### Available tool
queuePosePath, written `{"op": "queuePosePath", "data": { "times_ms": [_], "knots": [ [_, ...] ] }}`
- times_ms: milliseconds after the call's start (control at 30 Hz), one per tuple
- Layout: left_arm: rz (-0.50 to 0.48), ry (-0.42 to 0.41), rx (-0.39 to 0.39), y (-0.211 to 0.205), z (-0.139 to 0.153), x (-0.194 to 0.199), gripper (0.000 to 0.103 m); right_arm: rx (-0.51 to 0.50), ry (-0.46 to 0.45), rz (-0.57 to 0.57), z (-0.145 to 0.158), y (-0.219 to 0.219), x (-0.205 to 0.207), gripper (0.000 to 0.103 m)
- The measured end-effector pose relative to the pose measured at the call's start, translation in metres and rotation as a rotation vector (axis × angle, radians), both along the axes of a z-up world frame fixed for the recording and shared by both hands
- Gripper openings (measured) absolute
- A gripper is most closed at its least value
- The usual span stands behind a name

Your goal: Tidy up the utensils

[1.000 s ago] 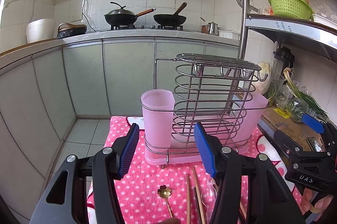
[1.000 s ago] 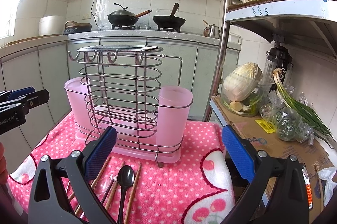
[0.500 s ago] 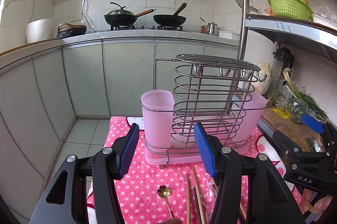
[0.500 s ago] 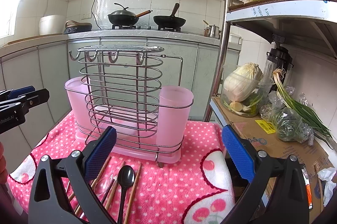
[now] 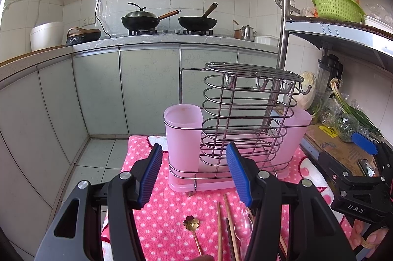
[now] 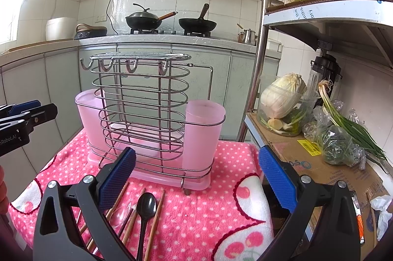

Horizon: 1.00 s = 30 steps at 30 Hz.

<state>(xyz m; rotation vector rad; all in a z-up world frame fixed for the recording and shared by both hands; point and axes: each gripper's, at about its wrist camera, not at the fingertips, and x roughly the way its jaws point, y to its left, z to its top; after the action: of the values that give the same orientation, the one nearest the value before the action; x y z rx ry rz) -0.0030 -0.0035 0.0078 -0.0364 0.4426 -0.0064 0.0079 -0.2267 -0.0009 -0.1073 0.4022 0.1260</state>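
We held both jaws wide apart and empty, the left gripper [image 5: 194, 172] and right gripper [image 6: 196, 177] above the pink dotted towel [image 6: 196, 212]. Nothing looked sorted yet: chopsticks [image 6: 153, 224], black spoon [image 6: 145, 208], clear spoon [image 5: 243, 227] and gold spoon [image 5: 191, 224] lay before the empty wire rack [image 6: 147, 108] in a tiled kitchen.

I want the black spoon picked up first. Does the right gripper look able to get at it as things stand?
Probably yes. The right gripper is open and empty, and the black spoon lies on the pink cloth just below its jaws, nothing over its bowl. The chopsticks lying close beside it could get caught too.
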Motion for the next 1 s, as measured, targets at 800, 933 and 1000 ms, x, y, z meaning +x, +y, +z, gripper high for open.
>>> {"op": "queuePosePath", "data": {
  "times_ms": [800, 933, 1000],
  "knots": [
    [-0.024, 0.077, 0.020, 0.009, -0.015, 0.006, 0.054, -0.001, 0.127, 0.022, -0.008, -0.009, 0.007, 0.101],
    [-0.037, 0.155, 0.005, 0.020, -0.026, 0.011, 0.054, 0.032, 0.217, 0.019, -0.018, -0.020, 0.015, 0.101],
    [-0.043, 0.205, -0.012, 0.027, -0.032, 0.014, 0.054, 0.056, 0.249, 0.015, -0.023, -0.026, 0.019, 0.100]
  ]
}}
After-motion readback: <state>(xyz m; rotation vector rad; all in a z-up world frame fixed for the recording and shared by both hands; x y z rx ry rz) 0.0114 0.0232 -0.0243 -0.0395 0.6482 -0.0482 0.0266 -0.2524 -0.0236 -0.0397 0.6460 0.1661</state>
